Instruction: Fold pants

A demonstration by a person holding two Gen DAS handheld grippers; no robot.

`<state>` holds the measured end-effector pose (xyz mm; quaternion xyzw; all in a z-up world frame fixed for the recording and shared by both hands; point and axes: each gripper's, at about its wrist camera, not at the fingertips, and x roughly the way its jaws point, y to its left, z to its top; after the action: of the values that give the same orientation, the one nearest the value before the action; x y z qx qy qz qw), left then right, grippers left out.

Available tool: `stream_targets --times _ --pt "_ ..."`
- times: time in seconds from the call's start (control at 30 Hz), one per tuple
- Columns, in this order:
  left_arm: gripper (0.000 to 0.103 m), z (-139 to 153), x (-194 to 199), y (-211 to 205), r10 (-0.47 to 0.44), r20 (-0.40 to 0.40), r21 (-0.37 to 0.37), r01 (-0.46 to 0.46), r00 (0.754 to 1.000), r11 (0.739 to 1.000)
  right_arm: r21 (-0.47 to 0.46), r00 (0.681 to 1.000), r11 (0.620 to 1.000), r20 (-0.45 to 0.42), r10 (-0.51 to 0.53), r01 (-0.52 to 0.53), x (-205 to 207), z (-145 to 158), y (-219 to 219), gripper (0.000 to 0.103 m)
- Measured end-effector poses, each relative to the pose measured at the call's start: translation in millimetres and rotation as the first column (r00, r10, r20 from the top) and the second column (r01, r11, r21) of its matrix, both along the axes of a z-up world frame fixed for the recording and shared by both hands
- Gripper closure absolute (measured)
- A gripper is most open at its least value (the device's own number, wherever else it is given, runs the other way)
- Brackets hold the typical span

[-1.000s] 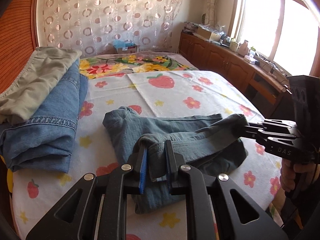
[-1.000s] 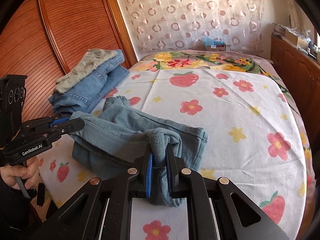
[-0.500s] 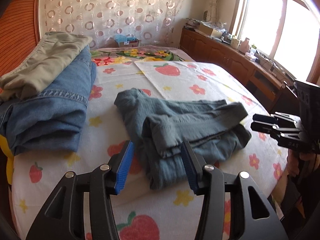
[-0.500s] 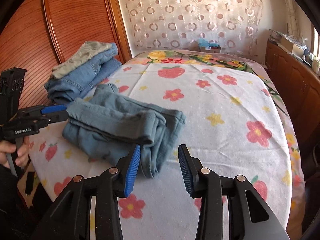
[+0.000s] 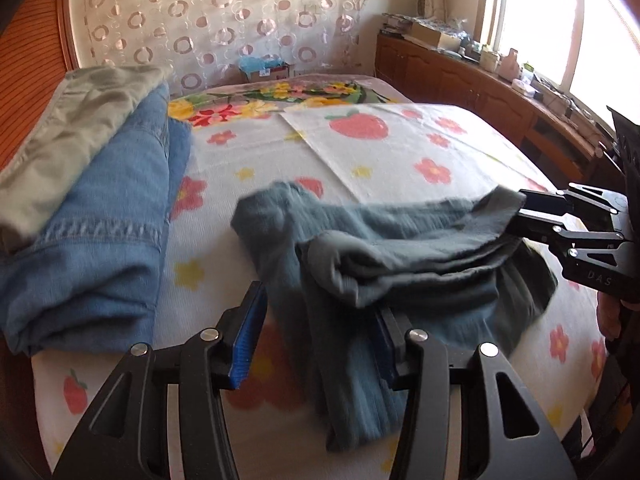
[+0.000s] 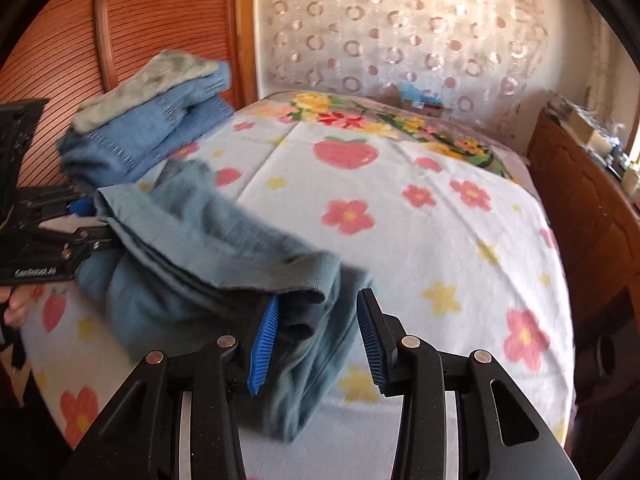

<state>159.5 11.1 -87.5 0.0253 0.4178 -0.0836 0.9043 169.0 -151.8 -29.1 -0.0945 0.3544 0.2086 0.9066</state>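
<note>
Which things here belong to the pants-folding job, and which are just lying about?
Job:
- grey-blue pants, folded on the bed
- left gripper
- right gripper

Lying about:
- stack of folded jeans
- khaki garment on top
- cardboard box
- sideboard clutter

left gripper (image 5: 316, 332) jaws parted | right gripper (image 6: 316, 340) jaws parted

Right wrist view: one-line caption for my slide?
Right gripper, jaws open, straddles the end of the folded grey-blue pants on the flowered bedspread.
</note>
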Motion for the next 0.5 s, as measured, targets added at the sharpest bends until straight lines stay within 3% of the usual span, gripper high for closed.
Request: stream_targets --times 0.17,0.5 --pt "0.053 6 15 9 0.061 0.02 -0.01 -0.061 0.998 0.998 0.103 0.997 0.992 -0.024 -0.077 0.079 10 5 -20 0.062" --pt "0.053 4 5 10 0.058 0.021 -0.039 -0.057 0.998 0.998 0.125 0.999 0.992 -0.048 -0.007 0.013 -26 4 -28 0.062"
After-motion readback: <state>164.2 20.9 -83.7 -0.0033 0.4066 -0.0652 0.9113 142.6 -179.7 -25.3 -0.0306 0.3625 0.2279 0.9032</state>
